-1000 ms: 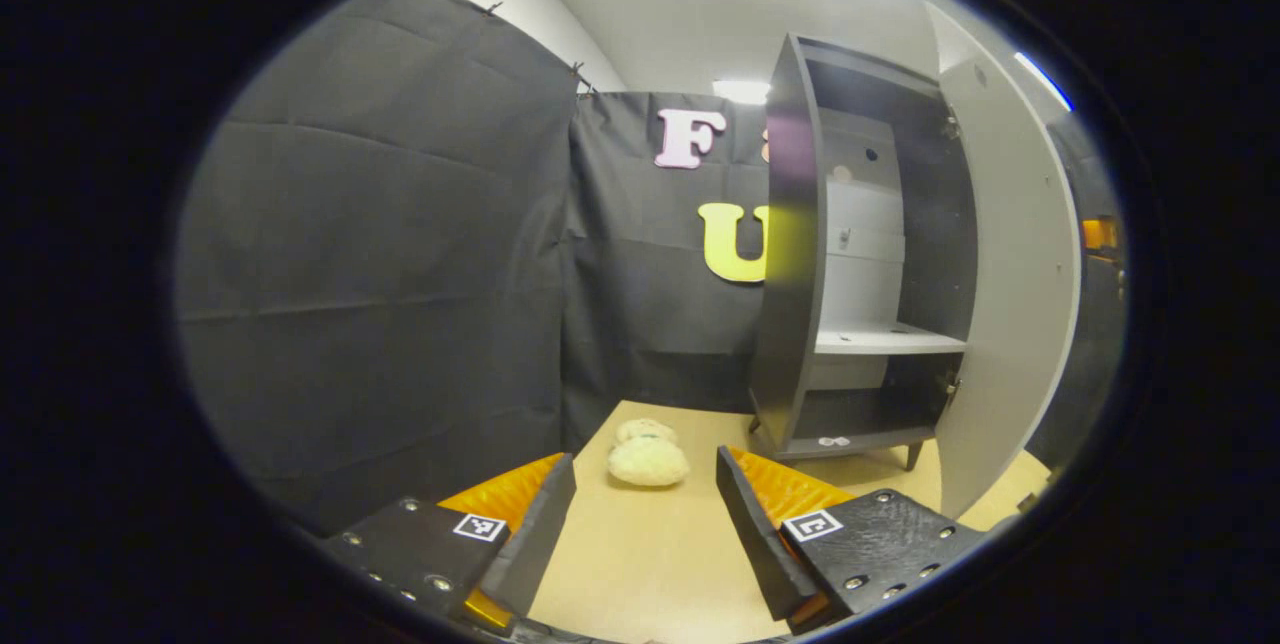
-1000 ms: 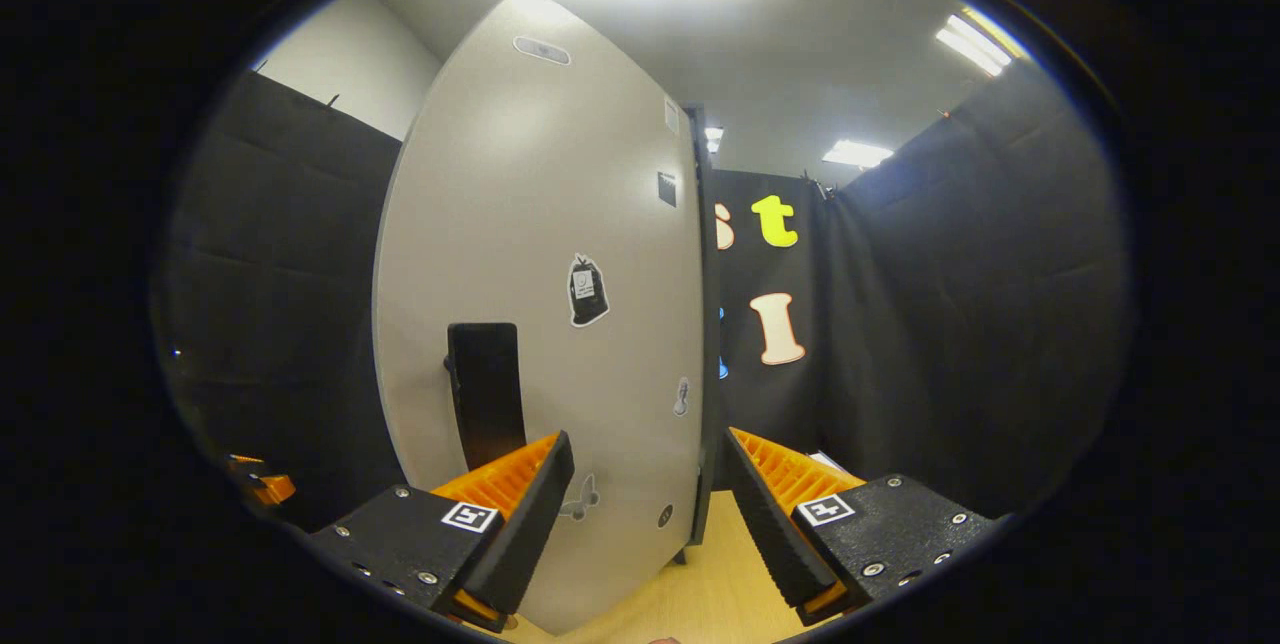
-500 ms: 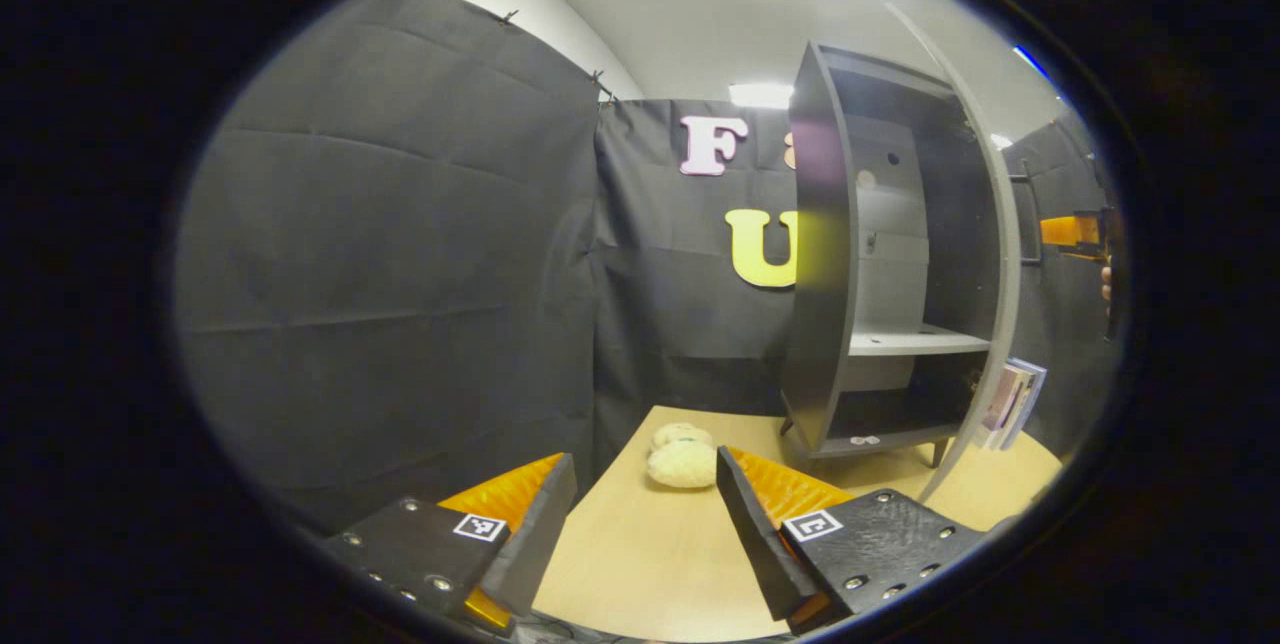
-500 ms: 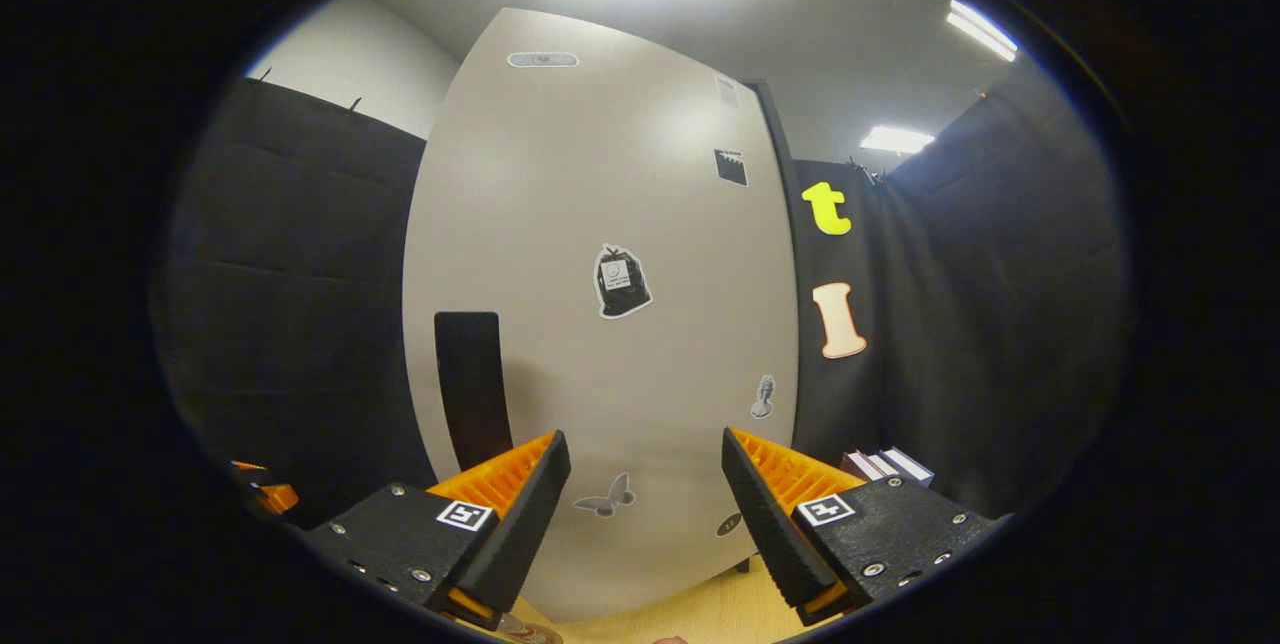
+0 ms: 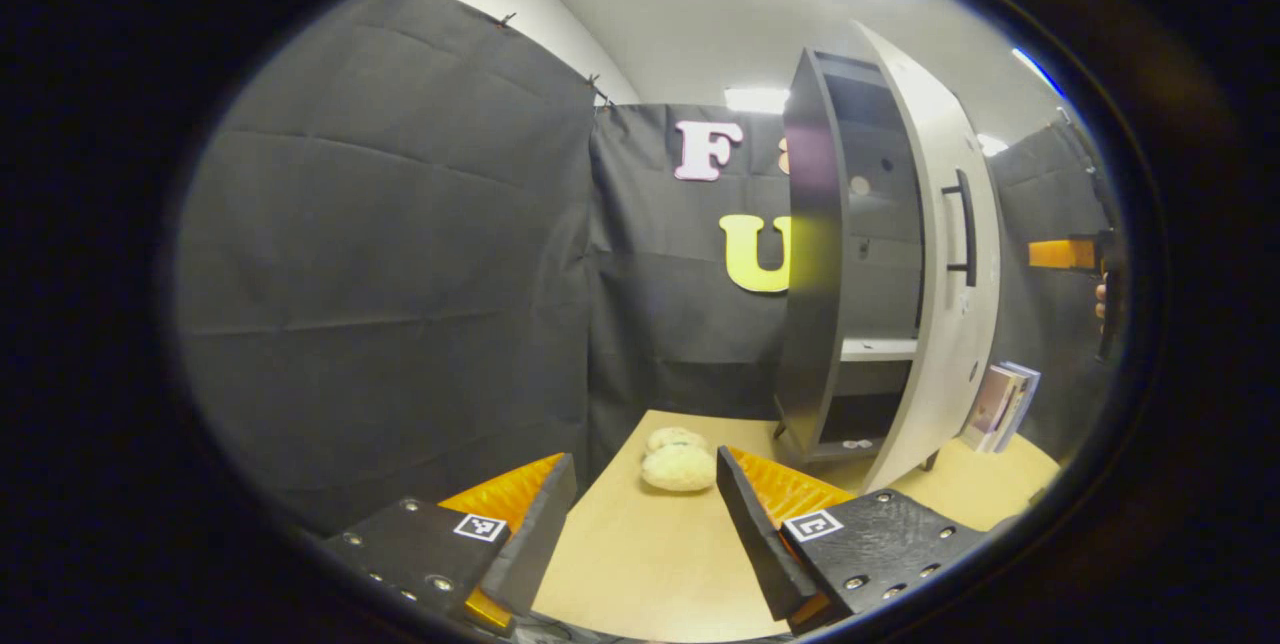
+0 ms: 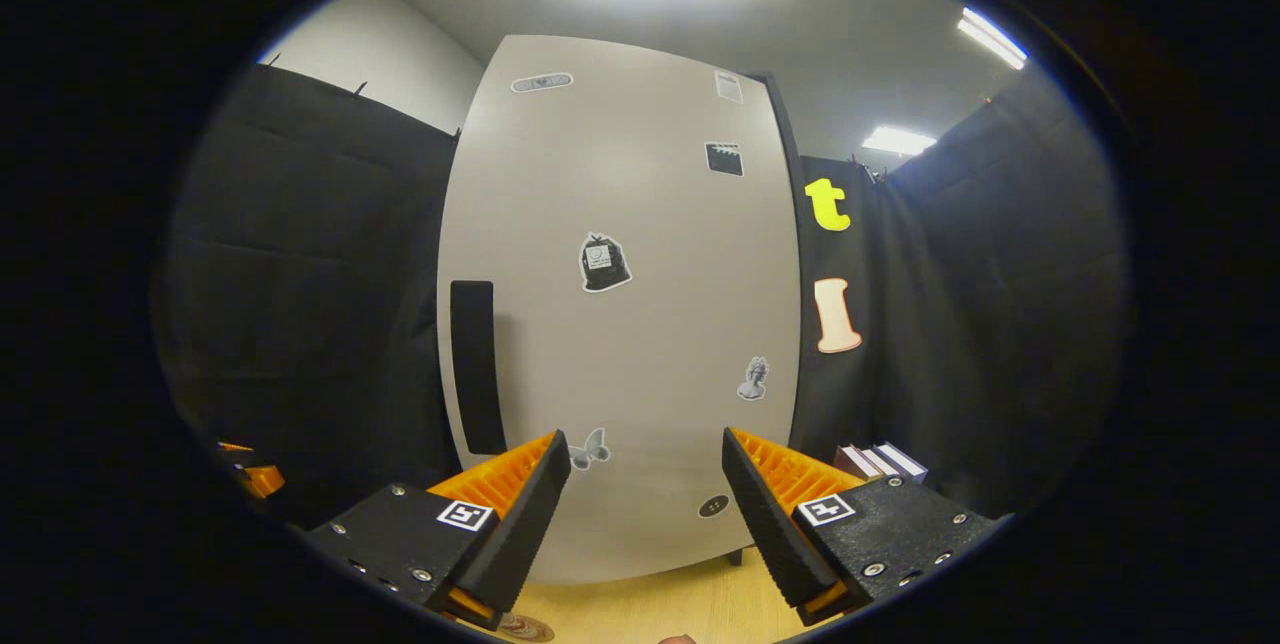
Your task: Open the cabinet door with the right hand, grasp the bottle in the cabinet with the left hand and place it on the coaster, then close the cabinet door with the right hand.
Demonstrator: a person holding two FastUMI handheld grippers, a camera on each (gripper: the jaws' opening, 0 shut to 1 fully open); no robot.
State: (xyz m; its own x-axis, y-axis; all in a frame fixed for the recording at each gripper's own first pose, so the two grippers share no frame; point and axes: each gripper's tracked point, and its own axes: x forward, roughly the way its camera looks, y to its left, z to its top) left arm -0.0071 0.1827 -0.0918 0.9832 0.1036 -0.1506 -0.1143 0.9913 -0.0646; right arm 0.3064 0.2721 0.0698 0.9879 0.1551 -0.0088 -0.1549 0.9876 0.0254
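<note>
Facing the tall pale grey cabinet door (image 6: pixel 620 324) with its black bar handle (image 6: pixel 474 367) at centre frame, the right gripper (image 6: pixel 645 509) hangs with fingers spread and empty, seemingly placed to push the partly ajar door shut. At lower frame, the left gripper (image 5: pixel 645 524), also spread and empty, hovers over the light wooden table (image 5: pixel 650 564). No bottle is visible, so its place cannot be told.
</note>
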